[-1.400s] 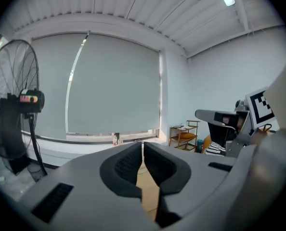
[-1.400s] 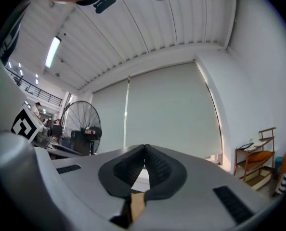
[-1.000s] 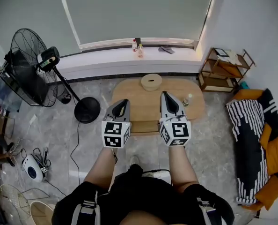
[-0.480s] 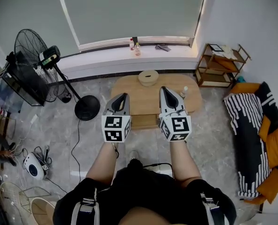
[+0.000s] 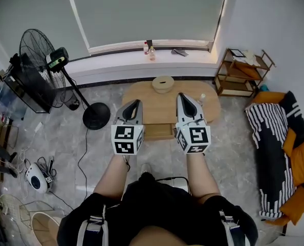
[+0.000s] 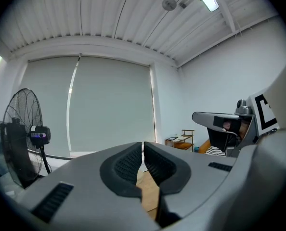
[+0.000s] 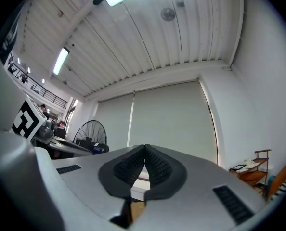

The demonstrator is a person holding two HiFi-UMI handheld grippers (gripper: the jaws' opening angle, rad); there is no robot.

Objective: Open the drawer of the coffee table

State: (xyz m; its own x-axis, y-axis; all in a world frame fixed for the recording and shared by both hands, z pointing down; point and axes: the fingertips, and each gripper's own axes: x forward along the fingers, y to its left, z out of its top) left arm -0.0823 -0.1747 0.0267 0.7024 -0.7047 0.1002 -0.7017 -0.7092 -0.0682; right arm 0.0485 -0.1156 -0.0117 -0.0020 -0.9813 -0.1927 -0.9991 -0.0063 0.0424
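Note:
A low oval wooden coffee table point(image 5: 157, 106) stands on the grey floor ahead, its drawer front point(image 5: 158, 132) facing me between the two grippers. My left gripper point(image 5: 136, 103) is held level above the table's near left side, shut and empty. My right gripper point(image 5: 182, 97) hovers over the near right side, also shut with nothing in it. In the left gripper view the shut jaws point(image 6: 143, 150) point at the blind and a strip of tabletop point(image 6: 149, 196) shows below. In the right gripper view the jaws point(image 7: 145, 153) point slightly upward at the blind.
A round wooden container point(image 5: 163, 83) and a small bottle point(image 5: 201, 99) rest on the table. A standing fan point(image 5: 44, 70) is at the left, a wooden shelf point(image 5: 241, 73) at the right, a striped and orange blanket point(image 5: 280, 152) further right. Cables and clutter point(image 5: 37, 176) lie on the floor at left.
Both grippers have moved together toward me and slightly up, and the table has shifted a little further away in the head view. Both stay shut.

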